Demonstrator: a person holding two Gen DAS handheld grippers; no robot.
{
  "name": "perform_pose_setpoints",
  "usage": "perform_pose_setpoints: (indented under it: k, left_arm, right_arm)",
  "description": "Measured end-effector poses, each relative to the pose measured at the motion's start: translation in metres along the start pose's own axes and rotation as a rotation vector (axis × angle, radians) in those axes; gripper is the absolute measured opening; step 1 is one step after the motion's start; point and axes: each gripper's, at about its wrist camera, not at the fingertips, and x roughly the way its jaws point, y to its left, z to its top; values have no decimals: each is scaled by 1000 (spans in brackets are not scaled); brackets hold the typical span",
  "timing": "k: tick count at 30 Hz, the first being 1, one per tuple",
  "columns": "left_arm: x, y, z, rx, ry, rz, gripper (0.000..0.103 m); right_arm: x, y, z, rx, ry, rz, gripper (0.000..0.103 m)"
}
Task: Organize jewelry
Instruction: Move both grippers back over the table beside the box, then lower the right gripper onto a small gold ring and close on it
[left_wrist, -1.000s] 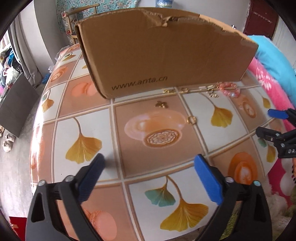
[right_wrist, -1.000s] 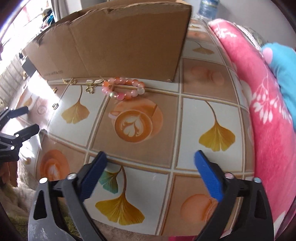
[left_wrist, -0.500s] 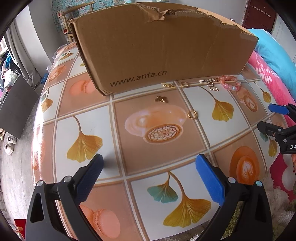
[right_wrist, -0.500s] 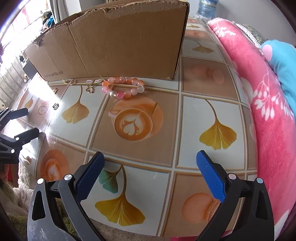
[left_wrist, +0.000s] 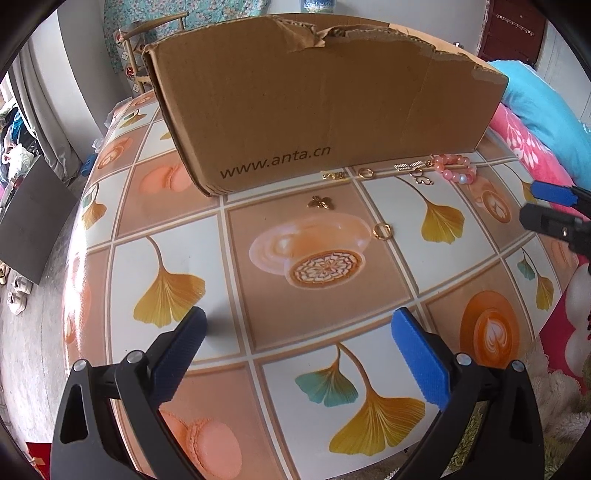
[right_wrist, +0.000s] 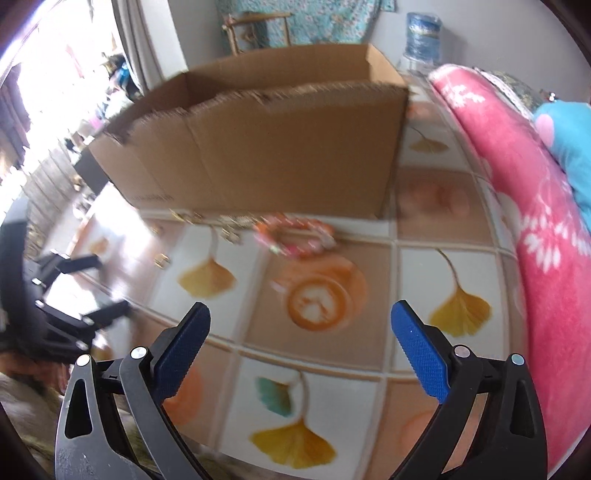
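The torn brown cardboard box (left_wrist: 325, 107) on the leaf-patterned tiled tabletop (left_wrist: 177, 236) reads "www.anta.cn" on its near wall. The left gripper (left_wrist: 299, 345) hangs with its blue pads spread wide over bare tabletop, touching nothing. Along the box's foot, left to right, lie small gold pieces (left_wrist: 334, 176), a gold ring (left_wrist: 365, 172) and the pink beaded bracelet (left_wrist: 453, 169); a gold butterfly charm (left_wrist: 320, 202) sits nearer. The right gripper (right_wrist: 300, 339) is wide but closing, empty. Since a second ago its view has tilted up, blurred, showing the box's inside.

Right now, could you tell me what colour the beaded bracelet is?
Pink, with pale beads; left wrist view.
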Motion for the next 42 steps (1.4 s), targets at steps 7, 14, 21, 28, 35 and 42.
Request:
perform_pose_setpoints:
  k: [7, 14, 21, 28, 35, 42]
  left_arm:
    - [-17, 1, 6, 11, -120, -76, 87]
    - [-17, -20, 18, 131, -176, -126, 63]
    - [-3, -38, 26, 209, -175, -146, 40]
    - [7, -37, 29, 205, -147, -142, 22]
    - [8, -38, 30, 203, -151, -125, 10]
    - [3, -23, 24, 158, -138, -109, 10]
  right_arm:
    - [5, 27, 18, -33, -28, 115, 66]
    - [20, 42, 33, -46, -16, 154, 48]
    - [28, 43, 38, -33, 1, 152, 40]
    - [26, 38, 33, -14, 3, 154, 39]
    - [24, 37, 32, -18, -10, 152, 39]
    - [31, 48, 38, -59, -24, 154, 39]
